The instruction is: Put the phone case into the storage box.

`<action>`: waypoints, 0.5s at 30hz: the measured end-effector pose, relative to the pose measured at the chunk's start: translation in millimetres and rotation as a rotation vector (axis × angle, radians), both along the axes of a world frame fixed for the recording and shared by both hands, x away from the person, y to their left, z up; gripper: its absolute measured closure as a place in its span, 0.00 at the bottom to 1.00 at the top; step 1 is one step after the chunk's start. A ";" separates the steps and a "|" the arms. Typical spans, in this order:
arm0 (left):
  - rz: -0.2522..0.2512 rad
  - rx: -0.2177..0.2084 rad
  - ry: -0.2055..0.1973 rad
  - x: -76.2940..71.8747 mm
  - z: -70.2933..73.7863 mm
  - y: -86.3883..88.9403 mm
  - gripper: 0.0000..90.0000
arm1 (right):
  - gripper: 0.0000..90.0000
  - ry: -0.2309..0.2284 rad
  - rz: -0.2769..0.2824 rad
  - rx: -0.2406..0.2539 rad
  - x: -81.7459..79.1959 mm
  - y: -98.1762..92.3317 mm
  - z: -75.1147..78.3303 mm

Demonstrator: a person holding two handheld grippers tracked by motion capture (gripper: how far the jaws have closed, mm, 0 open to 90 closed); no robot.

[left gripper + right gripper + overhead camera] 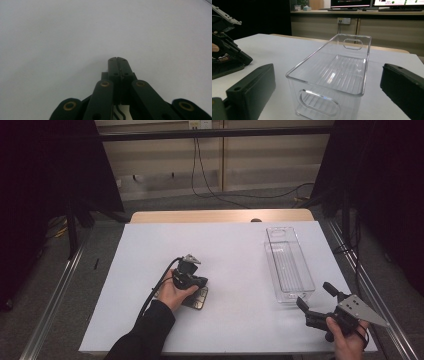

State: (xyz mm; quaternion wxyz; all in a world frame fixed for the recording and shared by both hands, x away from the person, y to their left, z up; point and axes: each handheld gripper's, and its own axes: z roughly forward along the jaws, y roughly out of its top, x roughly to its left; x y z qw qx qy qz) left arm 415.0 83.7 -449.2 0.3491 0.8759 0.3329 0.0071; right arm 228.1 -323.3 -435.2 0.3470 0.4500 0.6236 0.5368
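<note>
Clear plastic bin [332,75] stands empty on the white table [235,270], just ahead of the right gripper [316,296], whose jaws are spread wide and grip nothing. Left gripper [196,285], well apart across the table, has its jaws pressed together on nothing and rests over a small dark flat object [197,299].
</note>
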 end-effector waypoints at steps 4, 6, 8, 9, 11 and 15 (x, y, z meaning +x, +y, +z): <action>-0.002 0.018 -0.010 -4.9 1.3 -2.4 1.00 | 0.00 0.000 0.002 -0.001 -0.3 0.2 0.2; -0.008 0.015 -0.009 -7.6 1.2 -3.9 1.00 | 0.00 0.000 0.001 -0.001 0.0 0.3 0.1; -0.020 0.019 -0.008 -9.6 1.7 -4.0 1.00 | 0.00 -0.001 0.003 -0.002 0.0 0.5 0.1; -0.026 0.020 -0.003 -10.6 2.0 -3.8 1.00 | 0.00 -0.001 0.003 -0.003 -0.1 0.5 0.2; -0.030 0.016 -0.004 -13.5 1.8 -2.4 1.00 | 0.00 -0.001 0.001 -0.001 -0.2 0.4 0.2; -0.031 0.007 0.008 -21.0 2.1 1.0 1.00 | 0.00 -0.001 0.002 -0.001 -0.2 0.3 0.2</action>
